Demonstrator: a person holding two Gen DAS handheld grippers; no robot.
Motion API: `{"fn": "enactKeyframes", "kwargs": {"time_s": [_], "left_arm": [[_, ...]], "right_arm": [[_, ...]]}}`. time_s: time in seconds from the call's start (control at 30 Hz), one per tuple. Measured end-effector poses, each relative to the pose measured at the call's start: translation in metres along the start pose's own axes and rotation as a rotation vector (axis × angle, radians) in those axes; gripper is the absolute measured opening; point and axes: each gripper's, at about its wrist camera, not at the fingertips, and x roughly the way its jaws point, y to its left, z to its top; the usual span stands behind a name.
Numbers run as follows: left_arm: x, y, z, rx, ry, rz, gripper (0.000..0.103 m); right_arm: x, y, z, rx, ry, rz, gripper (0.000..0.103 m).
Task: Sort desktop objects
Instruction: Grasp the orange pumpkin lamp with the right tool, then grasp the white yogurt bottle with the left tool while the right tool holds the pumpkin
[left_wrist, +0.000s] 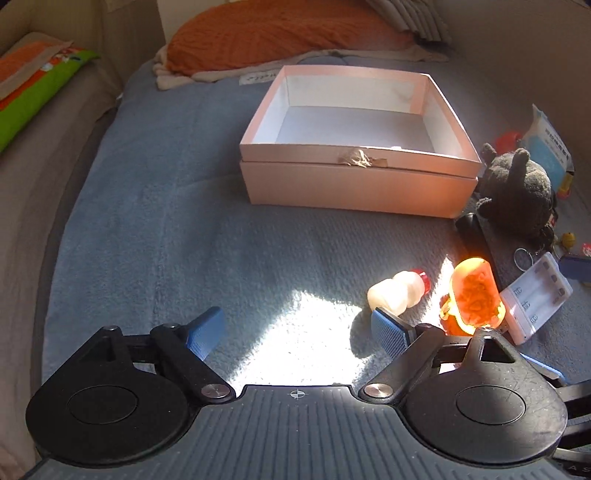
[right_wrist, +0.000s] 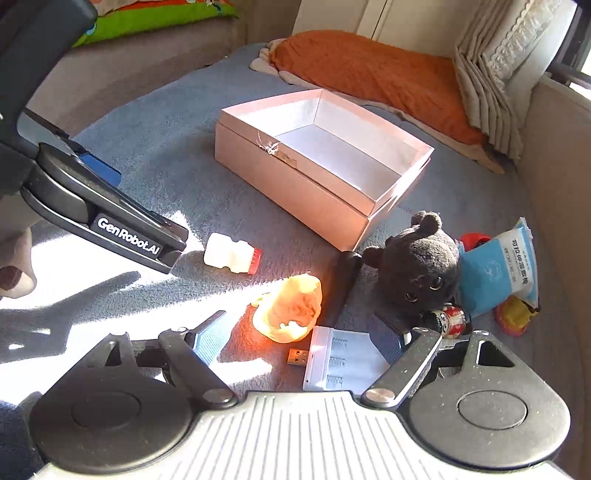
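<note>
The black plush toy (right_wrist: 413, 269) hides most of the red object (right_wrist: 474, 239) behind it.

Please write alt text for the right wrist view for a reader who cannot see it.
An open right claw hovers over a white battery charger on a blue blanket. Beyond lie an orange pouch, a small white bottle, a black plush toy and an empty pink box.

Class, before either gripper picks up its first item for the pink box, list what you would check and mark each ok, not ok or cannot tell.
1. Pink cardboard box open and with nothing in it: ok.
2. Left gripper open, nothing between its fingers: ok.
3. Right gripper open, gripping nothing: ok.
4. Small white bottle with red cap lying free on the blue blanket: ok.
5. White battery charger clear of neighbours: not ok, orange translucent pouch touches it.
6. Sun glare hiding the pouch's contents: cannot tell.
</note>
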Motion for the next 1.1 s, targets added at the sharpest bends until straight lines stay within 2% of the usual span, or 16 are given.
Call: {"fn": "enactKeyframes", "kwargs": {"time_s": [0.03, 0.07, 0.1, 0.13, 0.2, 0.23, 0.43, 0.6, 0.7, 0.8, 0.83, 0.9, 0.97, 1.07, 1.1], "left_arm": [[-0.001, 0.003, -0.001, -0.001, 0.007, 0.005, 0.095], [-0.002, 0.006, -0.002, 0.001, 0.018, 0.007, 0.095], [-0.002, 0.007, -0.003, 0.000, 0.023, 0.005, 0.095], [-0.003, 0.010, -0.004, -0.003, 0.025, -0.001, 0.095], [-0.004, 0.013, -0.006, -0.010, 0.027, -0.015, 0.095], [-0.003, 0.013, -0.007, -0.014, 0.029, -0.020, 0.095], [0.000, 0.004, -0.005, 0.003, 0.025, -0.058, 0.095], [0.006, -0.011, -0.002, 0.013, 0.046, -0.107, 0.095], [0.009, -0.022, 0.000, 0.010, 0.061, -0.170, 0.095], [0.011, -0.040, 0.002, 0.045, 0.067, -0.237, 0.094], [0.014, -0.048, 0.003, 0.061, 0.077, -0.241, 0.093], [0.023, -0.058, 0.006, 0.069, 0.101, -0.221, 0.086], [0.036, -0.061, 0.012, 0.041, 0.125, -0.199, 0.081], [0.045, -0.064, 0.021, 0.019, 0.123, -0.177, 0.080], [0.047, -0.066, 0.024, 0.027, 0.117, -0.161, 0.074]], "right_arm": [[0.010, 0.005, 0.002, -0.011, 0.013, -0.029, 0.081], [0.024, 0.007, 0.005, -0.017, 0.042, -0.046, 0.076], [0.033, 0.006, 0.006, -0.017, 0.070, -0.039, 0.070], [0.041, 0.004, 0.008, -0.011, 0.108, -0.017, 0.057], [0.041, 0.000, 0.011, 0.003, 0.114, -0.006, 0.052], [0.037, -0.003, 0.014, 0.015, 0.121, 0.008, 0.043], [-0.003, -0.024, 0.011, 0.069, 0.113, 0.015, 0.043], [-0.034, -0.043, -0.010, 0.150, 0.148, 0.079, 0.043], [-0.039, -0.046, -0.024, 0.193, 0.194, 0.087, 0.043], [-0.039, -0.047, -0.036, 0.199, 0.202, 0.073, 0.043], [-0.038, -0.046, -0.041, 0.191, 0.206, 0.064, 0.043], [-0.036, -0.046, -0.046, 0.183, 0.208, 0.057, 0.043], [-0.037, -0.048, -0.047, 0.180, 0.197, 0.058, 0.043], [-0.035, -0.049, -0.048, 0.188, 0.198, 0.070, 0.043], [-0.033, -0.049, -0.048, 0.187, 0.202, 0.072, 0.043]]}}
